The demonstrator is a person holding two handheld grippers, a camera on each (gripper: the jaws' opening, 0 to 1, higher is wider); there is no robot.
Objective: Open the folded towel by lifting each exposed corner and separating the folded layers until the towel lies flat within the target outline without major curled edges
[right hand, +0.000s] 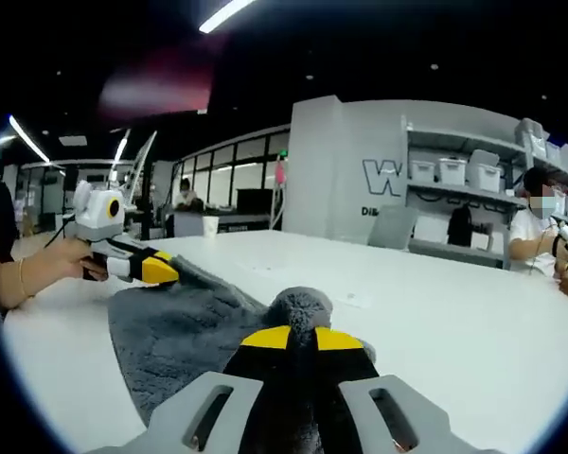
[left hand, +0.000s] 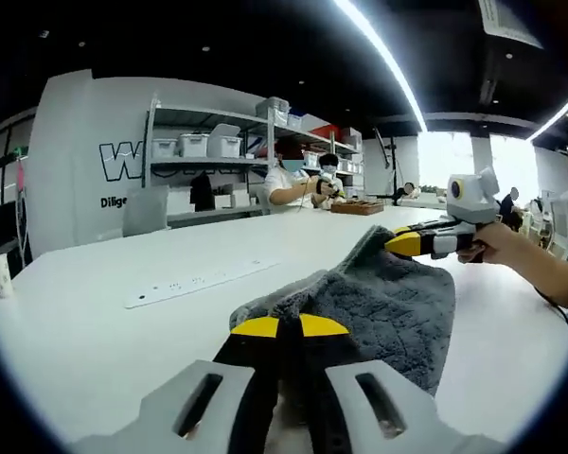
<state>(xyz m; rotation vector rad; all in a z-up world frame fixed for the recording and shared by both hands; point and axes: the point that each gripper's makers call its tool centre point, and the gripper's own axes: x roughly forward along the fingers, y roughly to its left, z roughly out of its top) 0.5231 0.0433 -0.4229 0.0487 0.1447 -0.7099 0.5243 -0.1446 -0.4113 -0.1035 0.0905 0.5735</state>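
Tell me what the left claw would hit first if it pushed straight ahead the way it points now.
The left claw is already shut on the grey towel, so the towel's bunched fabric comes first. Beyond that lies bare white table; the right claw sits off to the side, probably outside that line.

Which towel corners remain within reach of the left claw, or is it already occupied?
Probably occupied: the left claw appears shut on the grey towel, and the right claw grips the far corner. Reaching another corner would likely mean releasing first.
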